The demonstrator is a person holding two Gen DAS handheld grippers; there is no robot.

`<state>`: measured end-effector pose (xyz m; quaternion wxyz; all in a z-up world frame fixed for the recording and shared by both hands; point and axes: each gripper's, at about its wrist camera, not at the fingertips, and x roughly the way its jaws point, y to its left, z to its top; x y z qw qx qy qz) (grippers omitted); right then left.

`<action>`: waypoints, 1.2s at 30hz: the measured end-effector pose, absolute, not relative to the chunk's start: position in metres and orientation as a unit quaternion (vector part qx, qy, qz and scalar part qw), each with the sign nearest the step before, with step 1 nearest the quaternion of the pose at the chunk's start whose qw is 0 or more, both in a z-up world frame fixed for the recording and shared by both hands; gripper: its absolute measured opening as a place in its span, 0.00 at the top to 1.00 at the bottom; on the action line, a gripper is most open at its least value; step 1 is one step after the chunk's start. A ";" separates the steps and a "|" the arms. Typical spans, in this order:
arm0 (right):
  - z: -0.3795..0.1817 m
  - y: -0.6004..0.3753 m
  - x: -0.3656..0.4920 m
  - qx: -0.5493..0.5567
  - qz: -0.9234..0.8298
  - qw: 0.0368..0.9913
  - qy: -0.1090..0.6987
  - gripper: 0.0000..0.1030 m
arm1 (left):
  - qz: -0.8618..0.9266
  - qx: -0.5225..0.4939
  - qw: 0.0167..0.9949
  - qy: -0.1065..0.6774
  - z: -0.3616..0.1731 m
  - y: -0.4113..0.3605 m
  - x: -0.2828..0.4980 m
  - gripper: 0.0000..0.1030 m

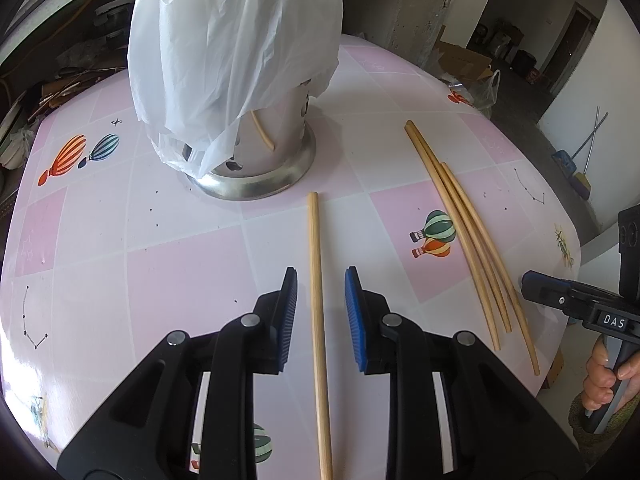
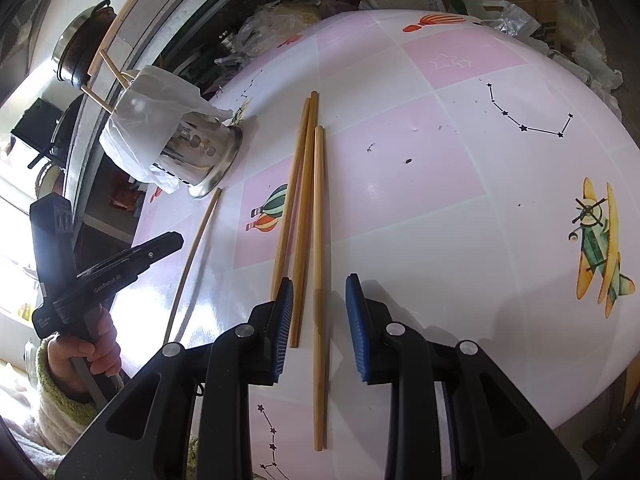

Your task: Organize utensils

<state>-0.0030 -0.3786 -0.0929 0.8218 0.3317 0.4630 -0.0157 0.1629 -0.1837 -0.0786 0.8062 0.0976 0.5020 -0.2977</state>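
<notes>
One wooden chopstick [image 1: 316, 240] lies on the pink checked tablecloth [image 1: 160, 260], running between the blue pads of my left gripper [image 1: 321, 276], which is open and does not touch it. To its right lie three more chopsticks [image 1: 464, 232]. In the right wrist view my right gripper [image 2: 320, 282] is open over those three chopsticks [image 2: 318, 200]: one runs between its pads, the other two lie at the left pad. A metal utensil holder [image 1: 276, 160] draped with a white plastic bag [image 1: 232, 48] stands at the back, with chopsticks in it.
A hand holds the right gripper [image 1: 560, 300] at the table's right edge. The left gripper [image 2: 120, 264] shows at the left, also in a hand. Pots, bags and clutter [image 2: 280, 20] lie behind the table. Cardboard boxes [image 1: 464, 60] stand on the floor beyond.
</notes>
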 end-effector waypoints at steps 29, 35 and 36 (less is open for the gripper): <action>-0.098 -0.380 0.006 0.336 -0.013 0.818 0.465 0.74 | -0.288 0.176 0.791 0.509 -0.100 -0.232 0.204 0.79; -0.099 -0.382 0.007 0.337 -0.010 0.819 0.464 0.74 | -0.271 0.178 0.802 0.502 -0.101 -0.231 0.204 0.92; -0.099 -0.382 0.007 0.337 -0.010 0.819 0.464 0.74 | -0.267 0.176 0.805 0.499 -0.102 -0.229 0.204 0.94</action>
